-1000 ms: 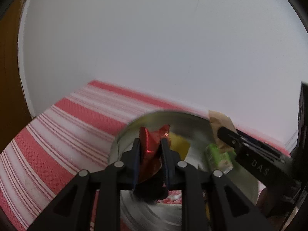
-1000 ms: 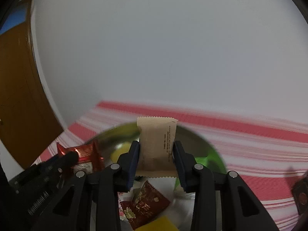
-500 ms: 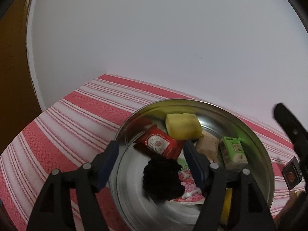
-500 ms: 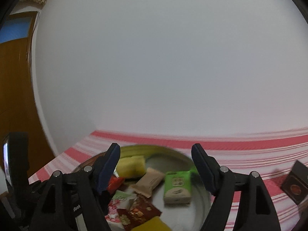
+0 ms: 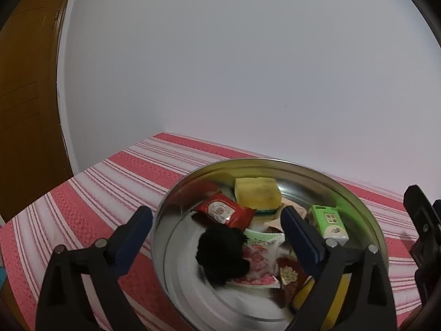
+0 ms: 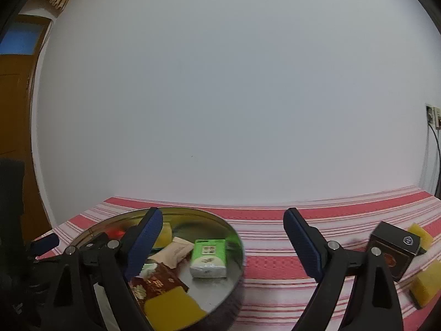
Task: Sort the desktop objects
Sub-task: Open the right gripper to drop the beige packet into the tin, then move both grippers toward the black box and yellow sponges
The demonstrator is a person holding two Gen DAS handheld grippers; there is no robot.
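Observation:
A round metal tin [image 5: 248, 161] on the red-striped cloth holds a red packet [image 5: 223, 211], a yellow sponge [image 5: 256, 194], a green tissue pack [image 5: 328, 220], a black fluffy lump [image 5: 220, 256] and other packets. My left gripper [image 5: 215, 210] hovers over the tin; its jaws are opening and grip nothing. In the right wrist view the tin [image 6: 238, 248] lies at the lower left with the beige packet [image 6: 173, 251] and the tissue pack [image 6: 209, 256] inside. My right gripper [image 6: 222, 211] spans the tin's right rim, jaws opening, nothing between them.
A black box [image 6: 394, 248] and two yellow sponges [image 6: 421, 231] [image 6: 425, 284] lie on the cloth at the right. A white wall closes off the table's far edge. A wooden door [image 5: 27, 96] stands at the left. Bare striped cloth [image 6: 275, 262] lies between tin and box.
Both grippers have opened. The red packet left the left jaws and the beige packet left the right jaws; both now lie in the tin. The right view has swung to the right.

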